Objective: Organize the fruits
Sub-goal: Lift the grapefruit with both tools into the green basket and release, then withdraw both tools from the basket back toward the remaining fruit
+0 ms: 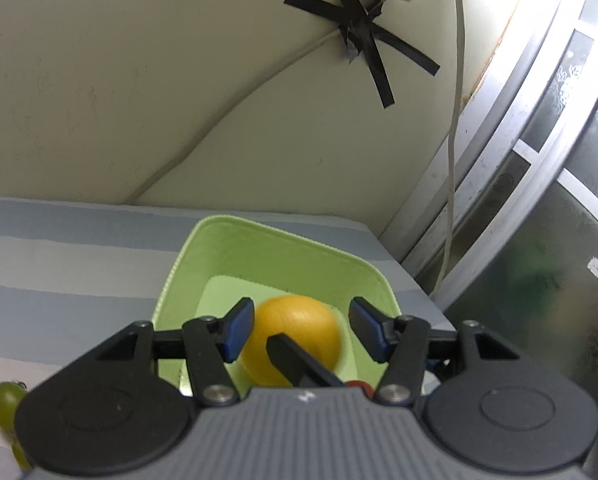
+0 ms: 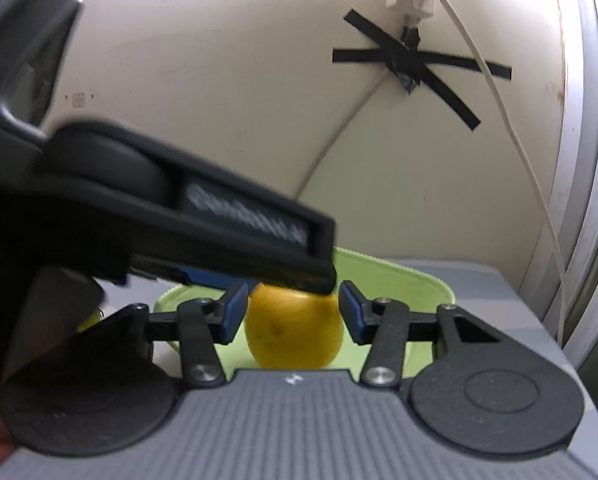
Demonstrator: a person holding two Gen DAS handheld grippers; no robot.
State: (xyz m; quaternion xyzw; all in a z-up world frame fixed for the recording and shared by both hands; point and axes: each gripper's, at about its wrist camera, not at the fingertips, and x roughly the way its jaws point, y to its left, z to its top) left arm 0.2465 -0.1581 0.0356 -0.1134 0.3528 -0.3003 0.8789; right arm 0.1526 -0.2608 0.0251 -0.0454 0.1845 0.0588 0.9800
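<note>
Two grippers point at one orange [image 1: 295, 340] lying in a light green tray [image 1: 227, 248] on the striped cloth [image 1: 59, 248]. The left gripper [image 1: 301, 330] stands part-open around the orange, pads apparently not touching it. The right gripper [image 2: 291, 316] frames the orange [image 2: 295, 332] the same way; contact is unclear. A green fruit [image 1: 5, 404] lies outside the tray.

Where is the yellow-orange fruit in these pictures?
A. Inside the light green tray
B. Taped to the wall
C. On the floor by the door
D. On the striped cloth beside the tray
A: the yellow-orange fruit sits within the walls of the light green tray, in both wrist views.
</note>
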